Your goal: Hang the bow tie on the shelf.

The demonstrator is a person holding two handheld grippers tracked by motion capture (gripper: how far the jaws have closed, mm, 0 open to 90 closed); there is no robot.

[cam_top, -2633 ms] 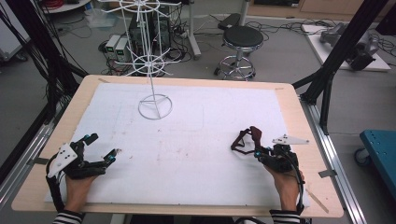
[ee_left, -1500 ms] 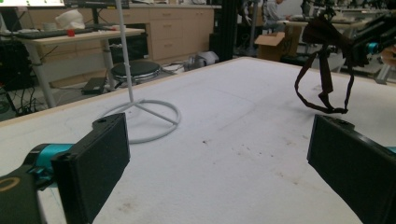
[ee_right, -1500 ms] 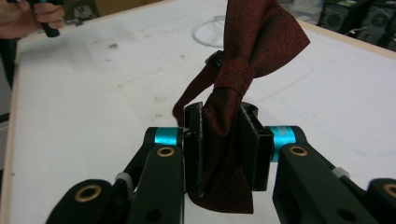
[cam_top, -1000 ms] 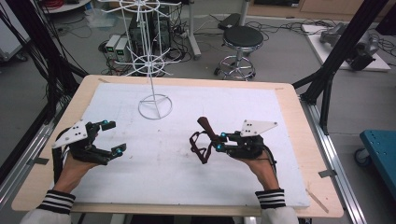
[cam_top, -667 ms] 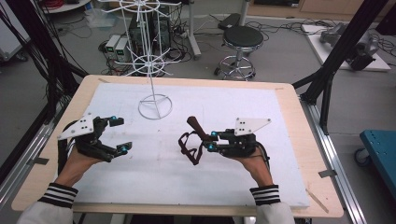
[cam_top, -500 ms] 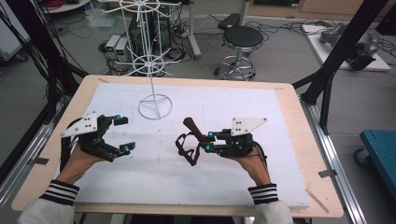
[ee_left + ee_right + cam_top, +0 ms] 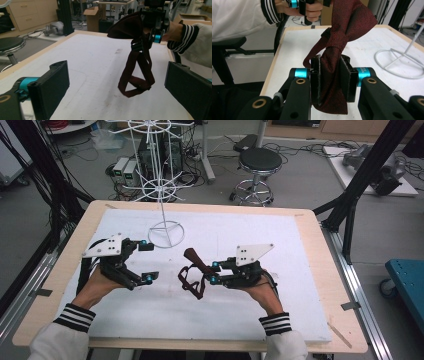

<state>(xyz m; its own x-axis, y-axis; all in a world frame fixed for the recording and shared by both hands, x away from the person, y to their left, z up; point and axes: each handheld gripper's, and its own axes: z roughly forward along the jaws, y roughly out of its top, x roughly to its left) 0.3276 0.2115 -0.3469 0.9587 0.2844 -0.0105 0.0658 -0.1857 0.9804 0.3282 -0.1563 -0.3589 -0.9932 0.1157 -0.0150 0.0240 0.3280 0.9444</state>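
A dark red necktie (image 7: 192,270) hangs from my right gripper (image 7: 213,272), which is shut on its knotted upper part; the strap loop droops down to the white mat. In the right gripper view the tie's fabric (image 7: 334,75) is pinched between the two pads of the right gripper (image 7: 330,80). My left gripper (image 7: 148,261) stands open a short way left of the tie, nothing between its jaws. In the left gripper view the left gripper (image 7: 116,90) frames the hanging tie (image 7: 136,75) ahead of it.
A white wire display stand (image 7: 166,234) rises from its ring base at the mat's far middle, just beyond the left gripper. The white mat (image 7: 260,235) covers the wooden table (image 7: 320,250). A stool (image 7: 260,160) and cables lie on the floor behind.
The right gripper has carried the tie leftward toward the table's middle and a little up. The left gripper has moved rightward toward the tie and risen, jaws still open.
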